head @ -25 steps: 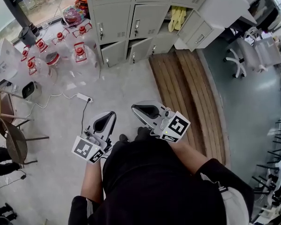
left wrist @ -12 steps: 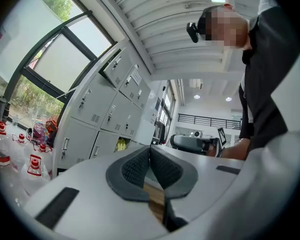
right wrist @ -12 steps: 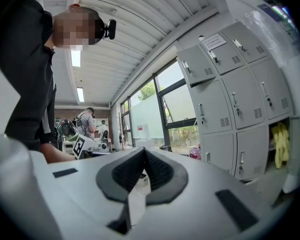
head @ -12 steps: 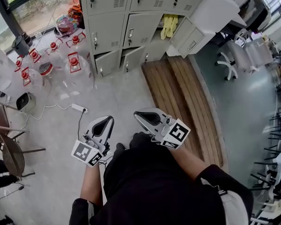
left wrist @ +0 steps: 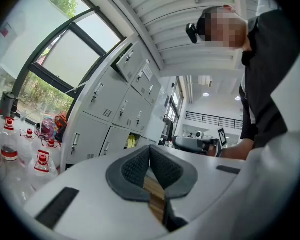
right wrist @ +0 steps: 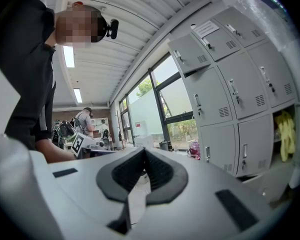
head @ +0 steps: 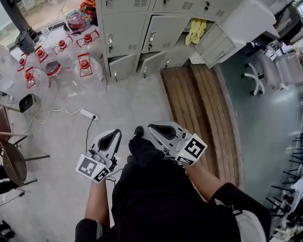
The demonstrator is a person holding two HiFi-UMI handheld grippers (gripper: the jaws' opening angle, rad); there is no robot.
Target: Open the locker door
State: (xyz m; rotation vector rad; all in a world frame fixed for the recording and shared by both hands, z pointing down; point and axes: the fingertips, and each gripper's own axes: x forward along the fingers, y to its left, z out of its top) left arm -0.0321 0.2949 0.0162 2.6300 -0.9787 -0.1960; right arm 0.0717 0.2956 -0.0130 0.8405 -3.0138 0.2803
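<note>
**Lockers ahead, both claws clenched and empty**

The bank of grey metal lockers (head: 136, 14) stands at the top of the head view. A stretch of pale concrete floor (head: 126, 100) separates it from the person. Its doors, each with a small upright handle, are closed, except for one lower compartment on the right. That one stands open with a limp yellow item (head: 196, 30) inside. Both claws are well apart from the lockers and touch none of the doors.

The left claw (head: 112, 134) is held low in front of the person's dark-clothed body and points towards the lockers. In the left gripper view its dark ribbed pads (left wrist: 135, 169) meet at the tips. The jaws are clenched with nothing between them, and the lockers rise beyond on the left.

The right claw (head: 155, 128) sits just beside the left one at the same level. In the right gripper view its jaws are likewise pressed together and empty, and the lockers tower on the right.

Left of the lockers, large clear plastic water bottles with red caps (head: 85, 64) stand on the floor. A white power strip (head: 89, 116) lies between them and the left claw. A stack of long wooden planks (head: 197, 110) lies on the floor beyond the right claw and runs towards the open compartment.
</note>
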